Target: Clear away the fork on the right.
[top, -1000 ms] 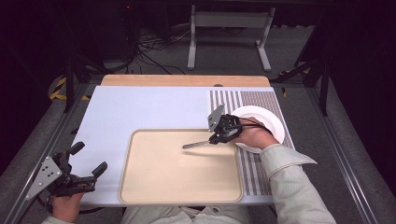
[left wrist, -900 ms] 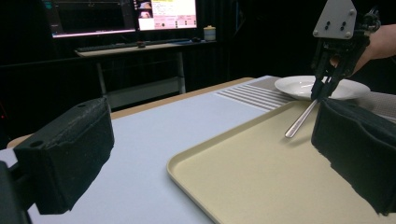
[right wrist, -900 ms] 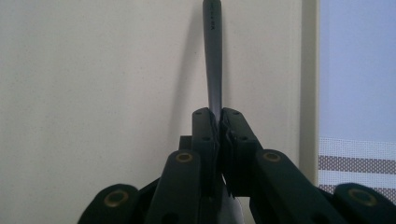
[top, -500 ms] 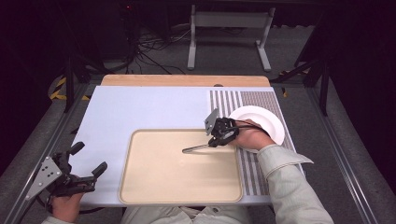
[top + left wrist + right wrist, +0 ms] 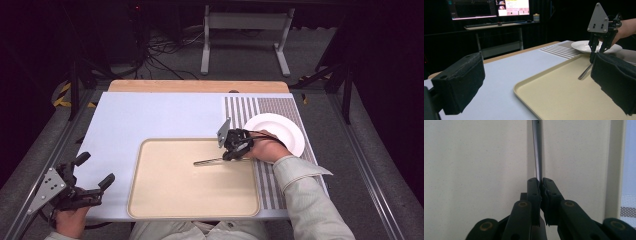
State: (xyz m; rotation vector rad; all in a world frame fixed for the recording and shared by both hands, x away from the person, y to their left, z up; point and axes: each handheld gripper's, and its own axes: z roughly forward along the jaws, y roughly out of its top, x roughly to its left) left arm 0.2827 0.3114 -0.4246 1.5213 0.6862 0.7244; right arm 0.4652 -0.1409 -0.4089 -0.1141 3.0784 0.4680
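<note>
Two grippers at work over the table (image 5: 150, 115). Right gripper (image 5: 229, 156) clenched on a metal utensil (image 5: 209, 161): in the right gripper view its black jaws pinch one end of the slim silver handle (image 5: 537, 150), which runs straight away from the jaws over the beige surface. Which kind of utensil it is cannot be told; the held end is hidden between the pads.

High view: utensil lies nearly level across the beige tray (image 5: 165, 200), free end reaching out from the right gripper toward the tray's middle. Left gripper view shows the free end touching or just above the tray floor; which one is unclear. White plate (image 5: 287, 131) sits just behind the right gripper's hand, on the striped mat (image 5: 265, 107) beside the tray.

Left gripper (image 5: 95, 186) released, jaws standing wide apart with nothing between them, held near the table's front left corner, well apart from the tray's contents. In its own view the two black pads (image 5: 461, 80) frame the tray edge, with the right gripper (image 5: 599, 50) and the utensil (image 5: 585, 71) farther off.

Change from a second ago: right gripper and utensil have shifted slightly along the tray, a small move only; the grip is unchanged. Plate, mat and tray lie as before. Left gripper has kept its place and its open stance.
</note>
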